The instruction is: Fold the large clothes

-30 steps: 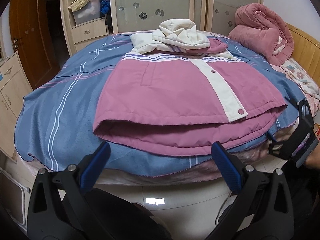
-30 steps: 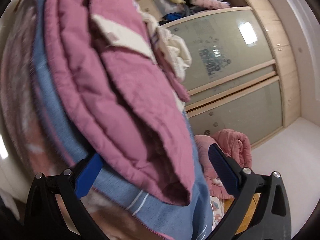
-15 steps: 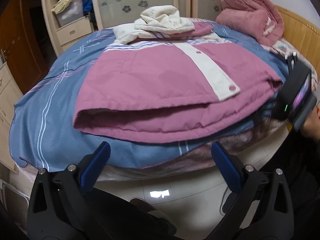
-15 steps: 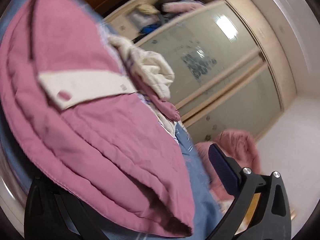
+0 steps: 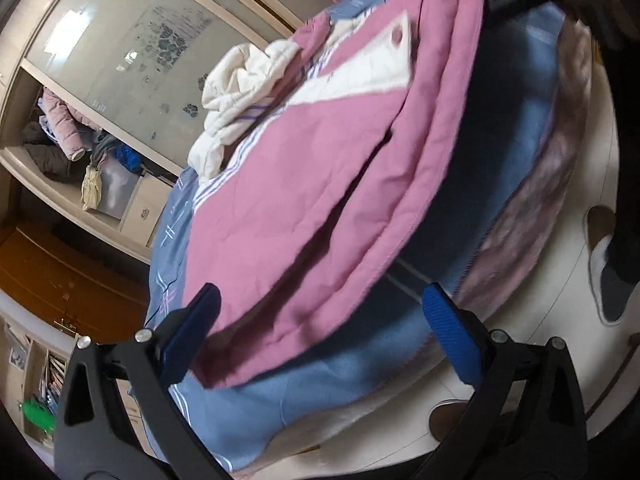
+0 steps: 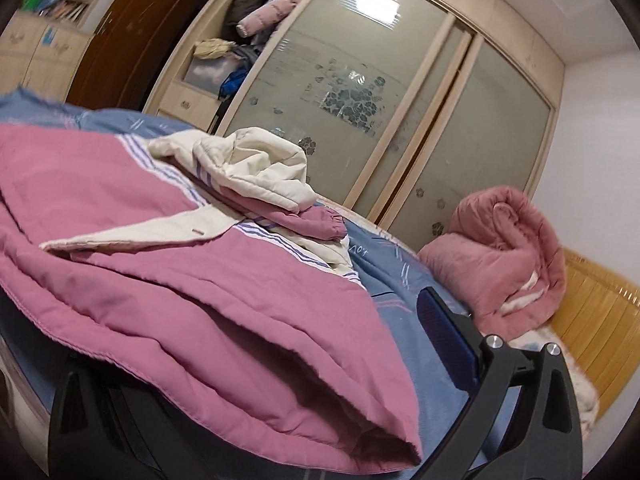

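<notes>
1. The left gripper (image 5: 326, 330) is spread wide, its blue pads (image 5: 450, 336) on either side of the near corner of the pink jacket (image 5: 304, 184) and not pressing it. One pad sits beside the jacket's edge; the other is over the blue sheet.
2. The right gripper (image 6: 280, 400) looks spread wide too: one blue pad (image 6: 446, 336) stands clear over the sheet, while the other finger is hidden under the jacket's (image 6: 192, 300) hem, so I cannot tell whether it touches cloth.
3. The jacket lies folded on the blue sheet (image 5: 320, 392), its doubled hem at the bed's near edge. A cream snap strip (image 6: 152, 234) runs across the front, with thin purple stripes above it.
4. Further up, the cream hood (image 6: 256, 172) is bunched over a pink cuff (image 6: 320, 226).
5. The sheet (image 6: 384, 276) carries pale line markings, none readable as writing.
6. A rolled pink quilt (image 6: 504, 252) sits on the bed beyond the jacket, against a slatted wooden headboard (image 6: 592, 312).
7. In the left view a person's foot in a slipper (image 5: 604, 256) stands on the pale floor beside the bed.
8. Behind the bed, a wardrobe (image 6: 400, 92) has frosted sliding doors with flower patterns. Its open shelf (image 5: 68, 136) holds heaped clothes, with a drawer below.
9. A brown wooden door (image 6: 120, 36) stands beside the wardrobe.
</notes>
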